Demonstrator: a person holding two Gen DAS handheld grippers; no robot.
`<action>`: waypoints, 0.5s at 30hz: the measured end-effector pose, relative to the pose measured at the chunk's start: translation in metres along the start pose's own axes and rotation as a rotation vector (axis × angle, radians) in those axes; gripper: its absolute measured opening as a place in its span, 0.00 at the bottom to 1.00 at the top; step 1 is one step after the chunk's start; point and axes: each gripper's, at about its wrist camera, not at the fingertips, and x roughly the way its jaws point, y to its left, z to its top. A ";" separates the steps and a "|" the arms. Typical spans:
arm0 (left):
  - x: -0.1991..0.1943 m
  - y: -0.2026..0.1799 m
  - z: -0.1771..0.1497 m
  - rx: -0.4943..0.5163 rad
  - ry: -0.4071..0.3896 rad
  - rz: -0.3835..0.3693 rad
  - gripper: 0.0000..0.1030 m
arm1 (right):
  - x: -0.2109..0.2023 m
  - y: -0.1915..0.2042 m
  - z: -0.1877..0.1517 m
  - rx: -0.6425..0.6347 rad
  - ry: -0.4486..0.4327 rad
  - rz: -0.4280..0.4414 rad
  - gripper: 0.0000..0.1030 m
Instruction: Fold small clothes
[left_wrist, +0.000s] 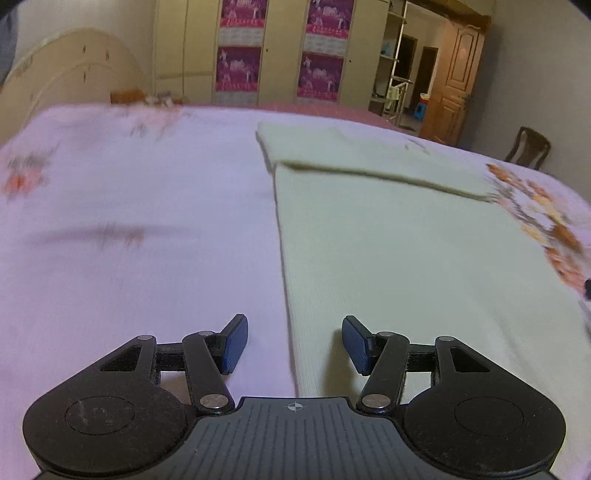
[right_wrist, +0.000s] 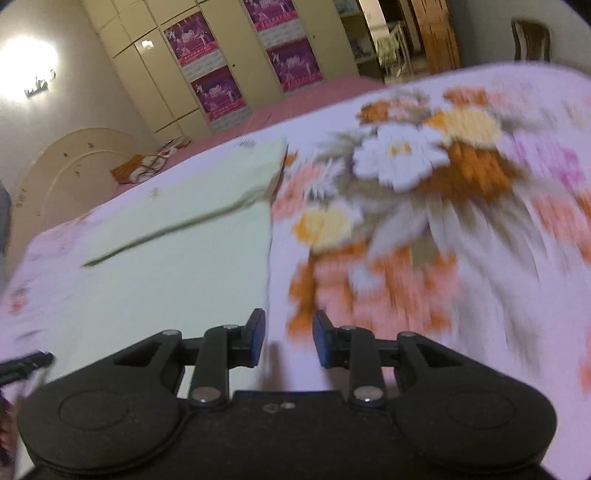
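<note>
Both tongs gape empty over the bed: the cream garment (left_wrist: 388, 240) stretches lengthwise ahead, its left edge between the left tongs (left_wrist: 294, 345), its right edge just left of the right tongs (right_wrist: 289, 341).

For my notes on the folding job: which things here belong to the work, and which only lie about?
Belongs to the job:
pale green garment, top part folded over
left gripper, open
right gripper, open

Only lying about:
floral bedsheet
wardrobe
wooden chair
</note>
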 end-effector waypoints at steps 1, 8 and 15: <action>-0.007 0.002 -0.005 -0.010 0.007 -0.010 0.55 | -0.008 -0.001 -0.008 0.014 0.010 0.009 0.29; -0.054 0.017 -0.053 -0.159 0.041 -0.128 0.55 | -0.054 -0.014 -0.062 0.125 0.065 0.079 0.30; -0.069 0.028 -0.087 -0.362 0.059 -0.306 0.55 | -0.078 -0.026 -0.113 0.287 0.106 0.200 0.31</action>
